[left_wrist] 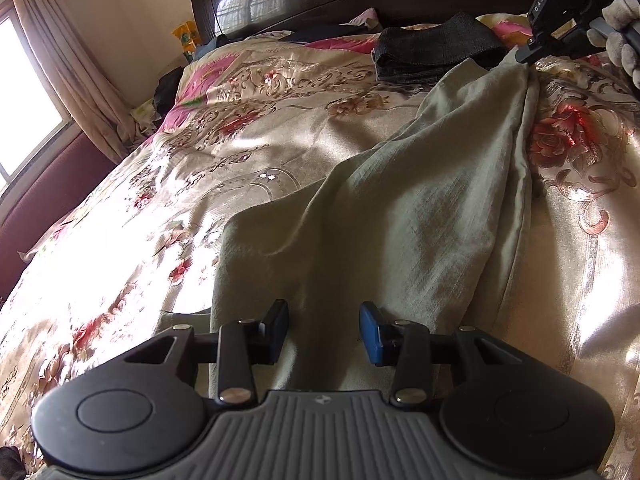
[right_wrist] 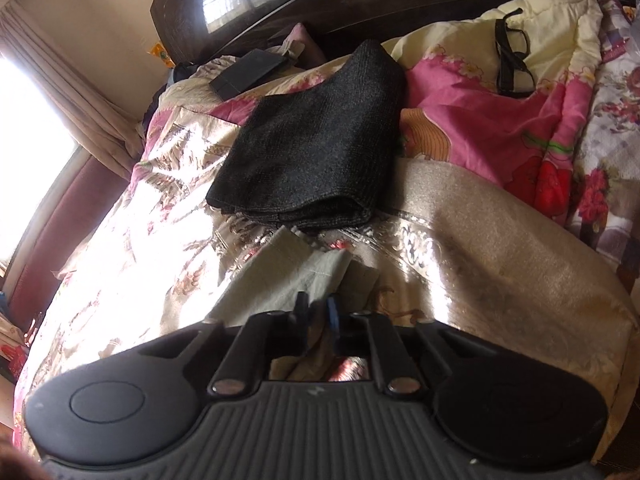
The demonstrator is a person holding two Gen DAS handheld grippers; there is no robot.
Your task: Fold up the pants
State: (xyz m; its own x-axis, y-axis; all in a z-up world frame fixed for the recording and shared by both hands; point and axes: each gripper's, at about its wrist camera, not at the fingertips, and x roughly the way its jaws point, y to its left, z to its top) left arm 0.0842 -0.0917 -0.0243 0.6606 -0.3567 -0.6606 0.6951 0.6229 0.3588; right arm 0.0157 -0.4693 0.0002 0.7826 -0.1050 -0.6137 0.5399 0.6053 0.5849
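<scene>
The pale green pants (left_wrist: 400, 216) are spread on the bed (left_wrist: 192, 184), running from between the left gripper (left_wrist: 324, 330) fingers, which are held apart over the cloth, away to the right gripper (left_wrist: 528, 54), whose fingers are clamped on the far end. In the right wrist view that bunched end (right_wrist: 304, 276) is pinched between the closed fingers (right_wrist: 331, 314), just short of a folded black garment (right_wrist: 316, 140); glasses (right_wrist: 512, 60) are seen only there. The pinch itself is blurred.

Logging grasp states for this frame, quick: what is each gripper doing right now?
Left gripper: open, fingers apart over the pale green pants, holding nothing.
Right gripper: shut on an edge of the pale green pants.
</scene>
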